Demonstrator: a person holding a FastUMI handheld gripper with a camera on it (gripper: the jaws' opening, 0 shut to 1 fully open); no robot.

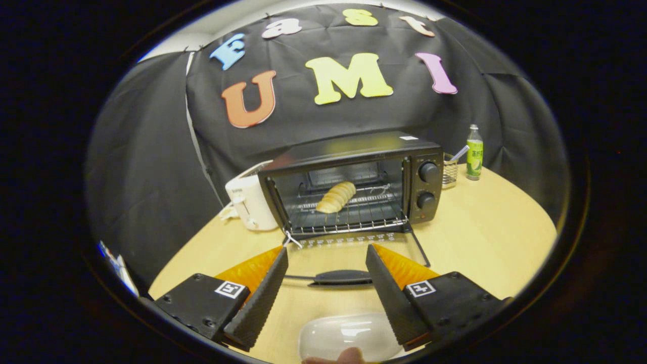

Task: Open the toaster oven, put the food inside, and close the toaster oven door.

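Observation:
A black toaster oven (354,177) stands on the wooden table (480,232) beyond the fingers, its glass door (354,253) folded down flat toward me. A golden bread roll (336,197) lies on the wire rack inside. The door's dark handle (341,276) lies between my two fingers, a little past their tips' midpoint. My gripper (327,253) is open, with nothing pressed between the fingers.
A white toaster (250,199) stands left of the oven. To its right are a wire mesh holder (449,172) and a green bottle (474,153). A clear plastic dish (349,336) sits close under the fingers, with a fingertip (343,356) at its near edge.

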